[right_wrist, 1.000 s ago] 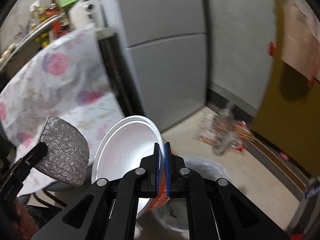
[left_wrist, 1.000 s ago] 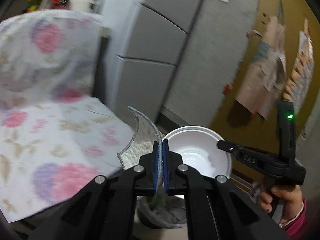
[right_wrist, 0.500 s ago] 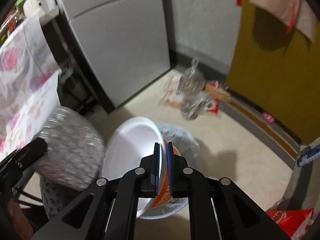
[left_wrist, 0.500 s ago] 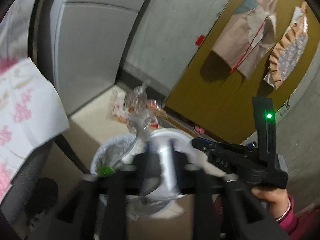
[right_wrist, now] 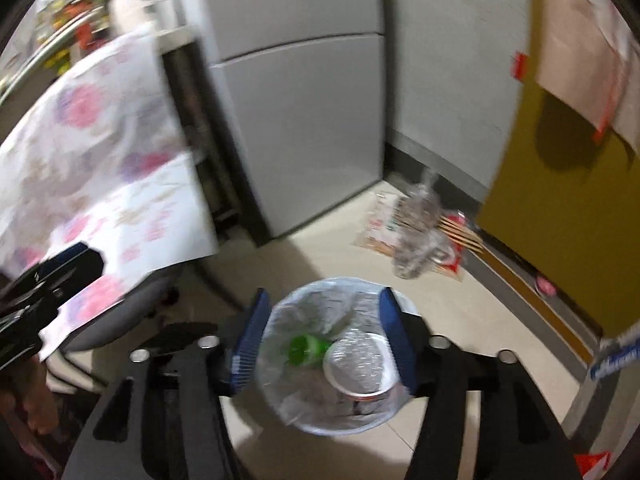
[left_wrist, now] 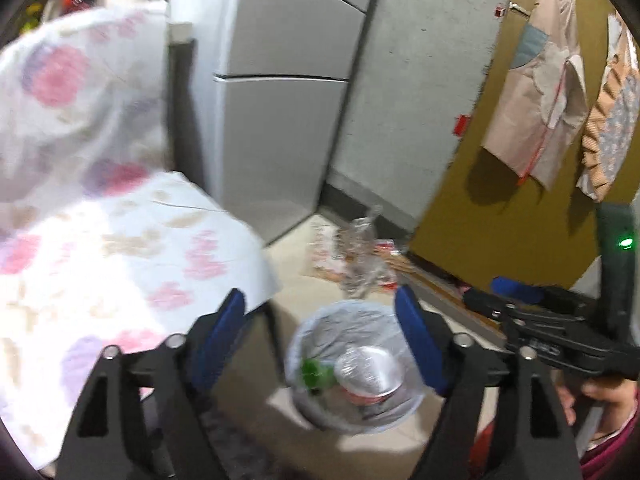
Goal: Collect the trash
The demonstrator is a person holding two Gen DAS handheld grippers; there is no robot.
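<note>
A round trash bin with a clear liner (left_wrist: 340, 326) stands on the floor below both grippers. In it lie a white and red noodle cup (left_wrist: 370, 370) with a silver foil lid over its mouth and a green item (left_wrist: 316, 372). My left gripper (left_wrist: 320, 320) hangs above the bin with its jaws opening and nothing between them. My right gripper (right_wrist: 323, 308) is also above the bin (right_wrist: 304, 312), jaws opening and apart from the cup (right_wrist: 360, 364) below. Each gripper shows at the edge of the other's view: the right gripper (left_wrist: 484, 294) and the left gripper (right_wrist: 80, 264).
A table with a floral cloth (left_wrist: 120, 240) stands left of the bin, with a chair (right_wrist: 120, 320) tucked under it. A grey fridge (right_wrist: 300, 120) is behind. Crumpled plastic bags and sticks (right_wrist: 420, 232) lie on the floor by the yellow door (right_wrist: 560, 220).
The left gripper was shut on the foil lid and the right on the cup. Both jaws have spread, and lid and cup now lie in the bin.
</note>
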